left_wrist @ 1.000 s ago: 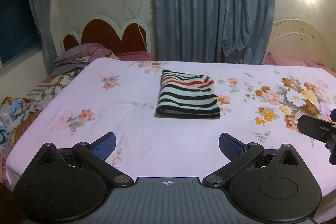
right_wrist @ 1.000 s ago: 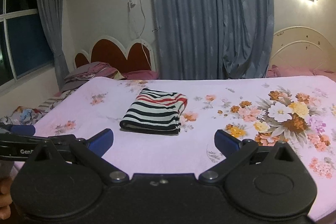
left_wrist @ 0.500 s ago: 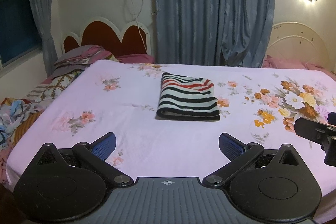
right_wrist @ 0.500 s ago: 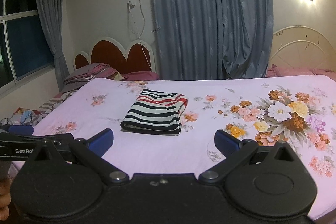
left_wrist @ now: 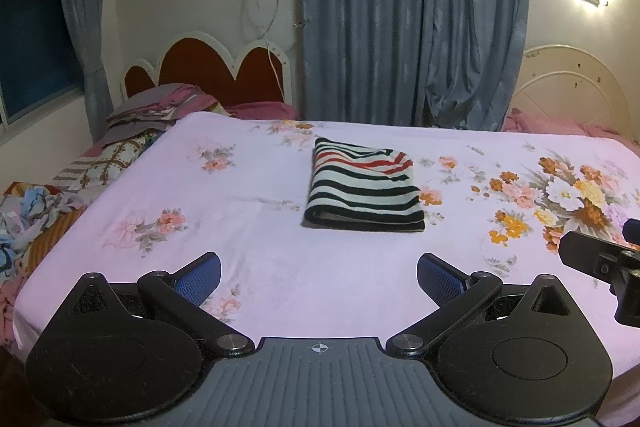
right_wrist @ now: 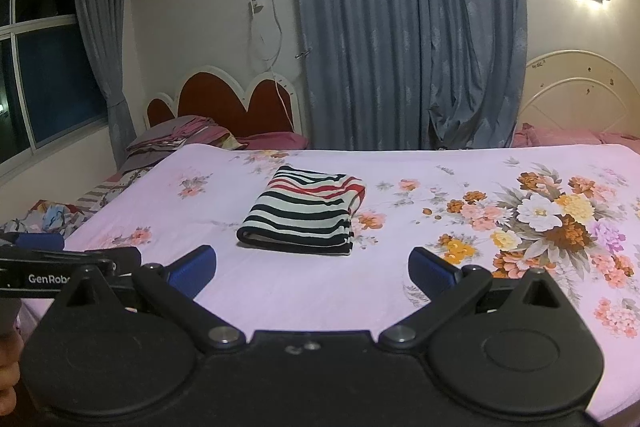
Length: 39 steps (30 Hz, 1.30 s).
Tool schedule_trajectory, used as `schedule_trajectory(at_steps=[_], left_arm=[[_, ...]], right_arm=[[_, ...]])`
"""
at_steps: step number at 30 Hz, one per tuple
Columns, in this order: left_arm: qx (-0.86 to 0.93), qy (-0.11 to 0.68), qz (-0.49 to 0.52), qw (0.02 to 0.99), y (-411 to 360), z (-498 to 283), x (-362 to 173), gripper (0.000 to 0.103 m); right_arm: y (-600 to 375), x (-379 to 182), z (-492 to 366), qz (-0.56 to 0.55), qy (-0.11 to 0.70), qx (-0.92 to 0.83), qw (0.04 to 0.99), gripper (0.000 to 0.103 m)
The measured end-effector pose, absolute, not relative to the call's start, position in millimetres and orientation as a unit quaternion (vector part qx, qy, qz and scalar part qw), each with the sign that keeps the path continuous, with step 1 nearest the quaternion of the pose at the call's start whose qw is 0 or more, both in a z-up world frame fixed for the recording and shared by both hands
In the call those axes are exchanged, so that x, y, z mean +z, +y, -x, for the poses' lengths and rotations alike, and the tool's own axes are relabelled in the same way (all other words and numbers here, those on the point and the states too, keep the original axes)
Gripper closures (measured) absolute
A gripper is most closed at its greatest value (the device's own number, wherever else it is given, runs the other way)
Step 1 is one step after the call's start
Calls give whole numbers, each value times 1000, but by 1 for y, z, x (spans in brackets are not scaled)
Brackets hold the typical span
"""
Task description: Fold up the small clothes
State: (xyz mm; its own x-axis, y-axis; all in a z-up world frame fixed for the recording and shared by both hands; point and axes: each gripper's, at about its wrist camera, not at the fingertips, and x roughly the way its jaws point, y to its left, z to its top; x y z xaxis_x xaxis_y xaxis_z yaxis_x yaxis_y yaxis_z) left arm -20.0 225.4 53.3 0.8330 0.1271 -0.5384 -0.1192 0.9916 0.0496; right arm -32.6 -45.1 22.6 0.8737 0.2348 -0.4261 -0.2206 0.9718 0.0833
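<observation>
A striped garment (left_wrist: 363, 186) in black, white and red lies folded into a neat rectangle in the middle of the pink floral bed sheet (left_wrist: 256, 251); it also shows in the right wrist view (right_wrist: 305, 214). My left gripper (left_wrist: 319, 277) is open and empty, held back over the near edge of the bed, well short of the garment. My right gripper (right_wrist: 311, 269) is open and empty, also near the front edge. Part of the right gripper (left_wrist: 600, 259) shows at the right of the left wrist view, and the left gripper (right_wrist: 60, 267) at the left of the right wrist view.
A pile of folded clothes and pillows (left_wrist: 152, 115) lies at the far left by the red headboard (left_wrist: 208, 71). Crumpled bedding (left_wrist: 32, 211) hangs off the left side. Blue curtains (left_wrist: 412, 15) hang behind the bed. A second white headboard (left_wrist: 572, 87) stands at the back right.
Both grippers have drawn back and up a little, so the bed and folded garment sit slightly lower and farther in view. Both stay open; the garment has not moved.
</observation>
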Motion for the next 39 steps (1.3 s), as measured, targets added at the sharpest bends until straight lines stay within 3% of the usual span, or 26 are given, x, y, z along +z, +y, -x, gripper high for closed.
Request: schedule_trajectory(at_steps=[26, 39], left_arm=[[59, 292, -2, 955, 232, 11, 47, 0], [44, 313, 14, 949, 234, -35, 25, 0]], right_arm=[[-38, 18, 24, -20, 235, 115, 965, 1], [-46, 2, -2, -26, 264, 100, 959, 1]])
